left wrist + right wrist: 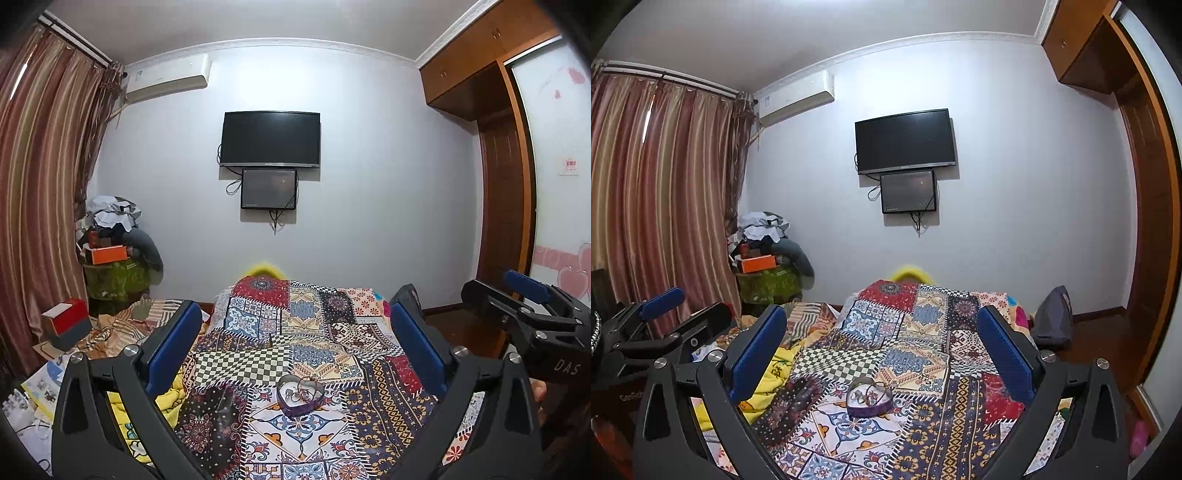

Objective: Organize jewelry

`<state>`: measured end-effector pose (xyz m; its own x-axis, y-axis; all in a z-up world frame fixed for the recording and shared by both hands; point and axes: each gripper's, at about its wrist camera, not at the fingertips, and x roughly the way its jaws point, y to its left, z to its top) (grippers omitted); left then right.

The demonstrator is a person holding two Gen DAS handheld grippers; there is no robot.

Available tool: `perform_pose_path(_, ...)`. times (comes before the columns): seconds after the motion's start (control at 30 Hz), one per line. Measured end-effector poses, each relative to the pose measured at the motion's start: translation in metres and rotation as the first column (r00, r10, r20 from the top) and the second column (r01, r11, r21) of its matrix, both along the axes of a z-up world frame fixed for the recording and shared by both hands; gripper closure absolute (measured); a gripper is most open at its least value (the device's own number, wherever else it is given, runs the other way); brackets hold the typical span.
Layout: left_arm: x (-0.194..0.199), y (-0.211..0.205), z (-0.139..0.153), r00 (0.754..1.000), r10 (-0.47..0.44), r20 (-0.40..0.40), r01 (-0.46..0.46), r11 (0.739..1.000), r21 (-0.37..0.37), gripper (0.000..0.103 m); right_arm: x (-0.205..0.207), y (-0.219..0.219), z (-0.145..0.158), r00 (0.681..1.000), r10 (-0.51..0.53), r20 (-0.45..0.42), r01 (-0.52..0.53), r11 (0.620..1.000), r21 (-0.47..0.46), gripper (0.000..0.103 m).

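Note:
A heart-shaped purple jewelry box sits open on the patchwork cloth, with small rings and chain pieces inside. It also shows in the right wrist view. My left gripper is open and empty, held above and behind the box. My right gripper is open and empty, also short of the box. The right gripper shows at the right edge of the left wrist view; the left gripper shows at the left of the right wrist view.
The cloth covers a bed or table reaching toward the far wall. A yellow blanket lies at its left. Boxes and piled clothes stand in the left corner by the curtain. A dark bag is at the right.

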<state>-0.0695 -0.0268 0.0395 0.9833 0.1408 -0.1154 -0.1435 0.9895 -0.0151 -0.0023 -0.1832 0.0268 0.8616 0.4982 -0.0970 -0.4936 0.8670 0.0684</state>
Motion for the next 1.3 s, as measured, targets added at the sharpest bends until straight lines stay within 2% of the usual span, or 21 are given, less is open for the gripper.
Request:
perform_pose_path(0.67,0.013,0.003,-0.009,1.0,0.012,-0.02,-0.012,1.0,-0.01,0.001,0.003,-0.001,0.003,1.0,0.003,-0.021,-0.004,1.0,-0.017,0.001)
perform_pose_path(1.3,0.022,0.008,-0.014,0.999,-0.014,-0.047,0.011,0.998,-0.055,0.0,0.007,-0.003,0.003,0.999,-0.013,-0.033,0.012,1.0,-0.018,0.001)
